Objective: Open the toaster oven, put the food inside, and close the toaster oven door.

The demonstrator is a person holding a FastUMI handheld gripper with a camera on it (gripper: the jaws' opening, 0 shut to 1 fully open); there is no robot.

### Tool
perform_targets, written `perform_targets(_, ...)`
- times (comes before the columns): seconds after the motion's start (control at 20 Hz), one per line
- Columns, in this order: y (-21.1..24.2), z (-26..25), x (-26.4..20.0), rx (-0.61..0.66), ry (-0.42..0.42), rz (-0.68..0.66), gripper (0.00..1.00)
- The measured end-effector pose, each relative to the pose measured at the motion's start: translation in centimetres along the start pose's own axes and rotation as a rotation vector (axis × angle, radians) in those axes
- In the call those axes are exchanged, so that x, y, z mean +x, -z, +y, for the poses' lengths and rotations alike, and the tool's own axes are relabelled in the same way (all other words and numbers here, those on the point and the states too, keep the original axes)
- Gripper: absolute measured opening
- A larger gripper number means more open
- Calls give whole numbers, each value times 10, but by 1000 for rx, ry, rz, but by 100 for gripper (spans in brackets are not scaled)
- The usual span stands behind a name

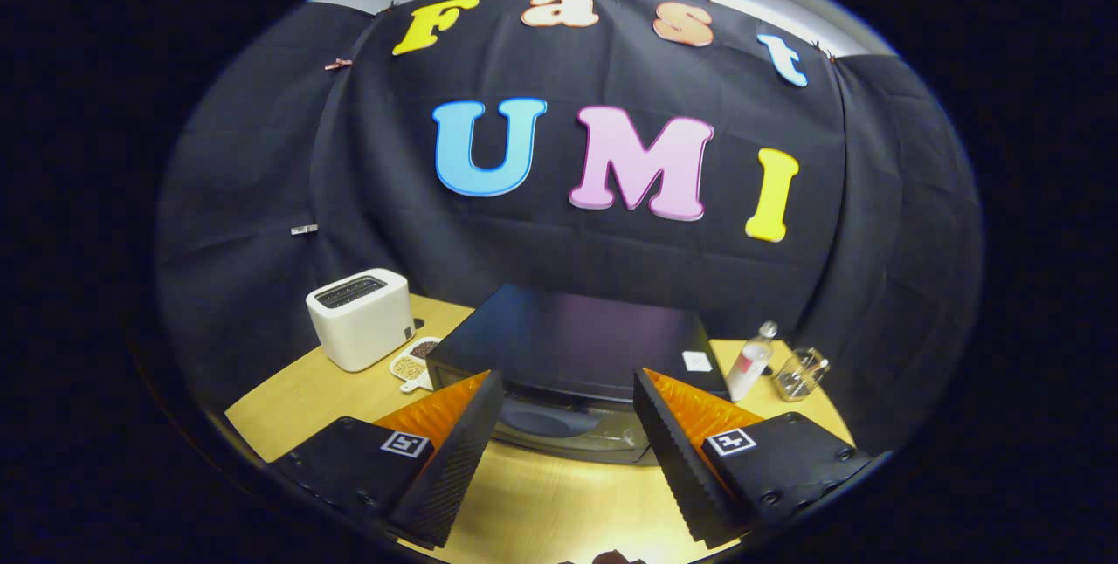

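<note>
The oven point(572, 346) is a black box with a flat, glossy top, standing on a light wooden table point(297, 398) against the booth's dark cloth wall. Its front faces the gripper point(568, 398), just ahead of the fingers and centred between them. The glass door point(559, 424) shows as a dark, curved pane along the lower front, and it appears closed. The gripper's fingers stand spread wide apart with nothing between them. The food cannot be made out.
</note>
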State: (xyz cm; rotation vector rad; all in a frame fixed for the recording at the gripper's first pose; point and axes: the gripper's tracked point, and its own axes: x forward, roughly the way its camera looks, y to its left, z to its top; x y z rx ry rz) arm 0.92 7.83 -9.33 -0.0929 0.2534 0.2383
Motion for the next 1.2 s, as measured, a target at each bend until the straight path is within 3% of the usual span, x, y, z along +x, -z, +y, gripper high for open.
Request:
perform_targets(0.4, -47, -92, -74, 101, 159, -132, 99)
perform_targets(0.55, -42, -110, -89, 135, 199, -102, 99)
perform_targets(1.2, -35, -118, -86, 187, 188, -83, 99)
